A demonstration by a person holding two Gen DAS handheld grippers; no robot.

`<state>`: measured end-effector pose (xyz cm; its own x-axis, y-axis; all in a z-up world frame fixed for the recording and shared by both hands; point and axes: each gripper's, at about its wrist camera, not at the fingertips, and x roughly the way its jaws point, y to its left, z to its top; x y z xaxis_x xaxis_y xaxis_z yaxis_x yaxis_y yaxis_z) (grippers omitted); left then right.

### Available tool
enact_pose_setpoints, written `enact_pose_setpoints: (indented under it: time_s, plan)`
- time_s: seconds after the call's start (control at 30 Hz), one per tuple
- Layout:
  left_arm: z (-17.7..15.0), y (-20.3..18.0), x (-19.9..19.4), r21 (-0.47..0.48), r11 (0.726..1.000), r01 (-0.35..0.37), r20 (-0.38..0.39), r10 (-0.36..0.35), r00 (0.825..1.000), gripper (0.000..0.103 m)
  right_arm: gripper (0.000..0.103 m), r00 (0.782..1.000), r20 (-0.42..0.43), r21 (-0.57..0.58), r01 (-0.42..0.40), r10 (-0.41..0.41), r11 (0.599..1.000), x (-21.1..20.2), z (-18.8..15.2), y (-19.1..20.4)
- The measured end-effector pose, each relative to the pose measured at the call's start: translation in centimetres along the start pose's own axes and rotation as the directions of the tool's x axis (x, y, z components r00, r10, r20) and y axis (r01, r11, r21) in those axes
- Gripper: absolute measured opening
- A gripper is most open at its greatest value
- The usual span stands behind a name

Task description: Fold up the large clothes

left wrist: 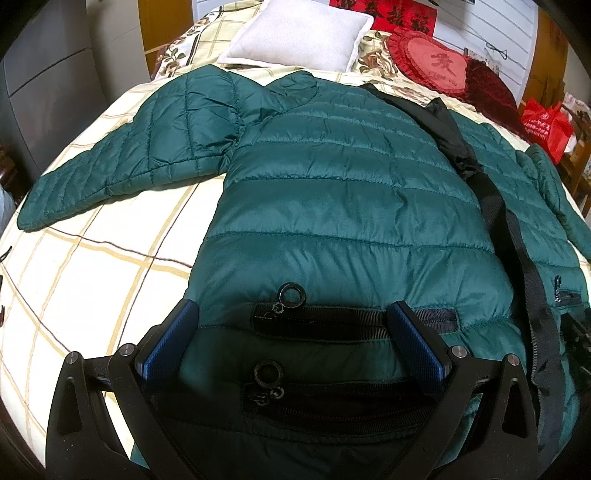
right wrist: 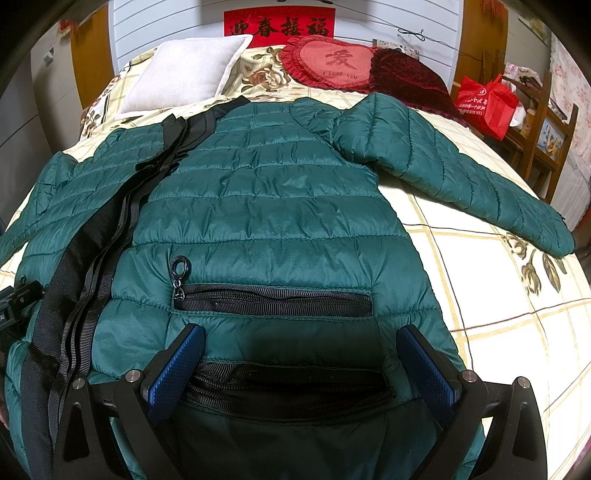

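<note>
A dark green quilted puffer jacket (left wrist: 332,192) lies front up and spread flat on the bed, also in the right wrist view (right wrist: 266,199). Its black zipper placket (left wrist: 491,192) runs down the middle (right wrist: 110,229). One sleeve (left wrist: 122,162) stretches out to the left, the other (right wrist: 461,173) to the right. My left gripper (left wrist: 293,317) is open over the hem, its jaws either side of a zipped pocket (left wrist: 332,321). My right gripper (right wrist: 301,343) is open over the hem below the other pocket (right wrist: 273,299). The hem edge itself is hidden under the grippers.
The bed has a cream plaid sheet (left wrist: 96,280). A white pillow (left wrist: 295,33), a red heart cushion (right wrist: 332,62) and a dark red velvet cushion (right wrist: 406,77) lie at the headboard end. A red bag (right wrist: 487,103) sits on a wooden chair beside the bed.
</note>
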<state>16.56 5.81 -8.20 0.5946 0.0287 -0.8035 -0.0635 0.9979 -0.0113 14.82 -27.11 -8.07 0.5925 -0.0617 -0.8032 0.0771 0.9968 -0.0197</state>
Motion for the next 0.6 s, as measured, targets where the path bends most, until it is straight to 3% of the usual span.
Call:
enact_pose_setpoints:
  time_s: [0.17, 0.27, 0.43, 0.6]
  plan:
    - [0.2, 1.5, -0.9, -0.047, 0.998, 0.033, 0.020, -0.032, 0.999, 0.103, 0.103, 1.000, 0.001, -0.010, 0.011, -0.011, 1.000, 0.0, 0.2, 0.0]
    - [1.4, 4.2, -2.0, -0.098, 0.995, 0.008, 0.030, -0.005, 1.000, 0.103, 0.103, 1.000, 0.001, -0.012, 0.015, -0.015, 1.000, 0.0, 0.2, 0.1]
    - [5.2, 13.1, -3.2, -0.244, 0.969, -0.042, 0.081, 0.063, 0.995, 0.103, 0.103, 1.000, 0.001, -0.012, 0.016, -0.016, 1.000, 0.1, 0.3, 0.1]
    - [7.5, 24.2, -2.1, -0.324, 0.924, -0.203, 0.060, 0.234, 0.970, 0.103, 0.103, 1.000, 0.001, -0.014, 0.018, -0.018, 1.000, 0.1, 0.2, 0.2]
